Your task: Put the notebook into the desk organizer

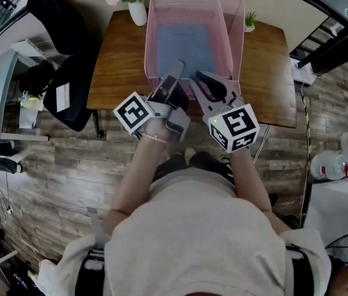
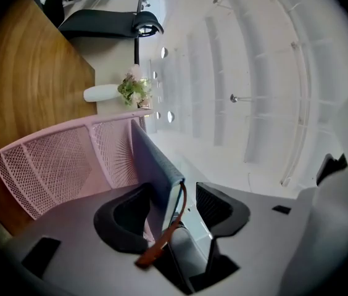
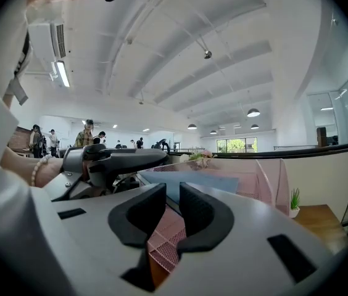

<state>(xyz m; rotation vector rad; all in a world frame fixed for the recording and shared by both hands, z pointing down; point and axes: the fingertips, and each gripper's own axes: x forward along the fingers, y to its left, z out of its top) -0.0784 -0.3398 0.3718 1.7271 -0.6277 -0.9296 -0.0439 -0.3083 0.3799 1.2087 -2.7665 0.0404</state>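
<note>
Two grippers met at the near rim of the pink organizer [image 1: 150, 36] on the table [image 1: 115, 66]. The notebook [image 1: 186, 45] was already inside it, its far end down in the tray and its near edge standing between the jaws of the left gripper [image 1: 177, 73]. In the left gripper view those jaws stood wide apart. One pad sat close against the cover, clear space showed on the other side, and nothing was clamped. The right gripper [image 1: 208, 82] hovered just beside it with its jaws drawn nearly together. Only a narrow slit showed between them, and nothing was held.

The step in hand looked like the release and withdrawal, with the placing nearly done. To do it well, the left gripper should back straight out along the line of the notebook's edge, keeping both pads off the cover so the book settles instead of being dragged out. The brown strap [image 2: 161, 245] hanging from the notebook lay across the gripper's throat and could snag, so a slow pull would be wise. The right gripper could steady the organizer's rim if the tray shifted.
</note>
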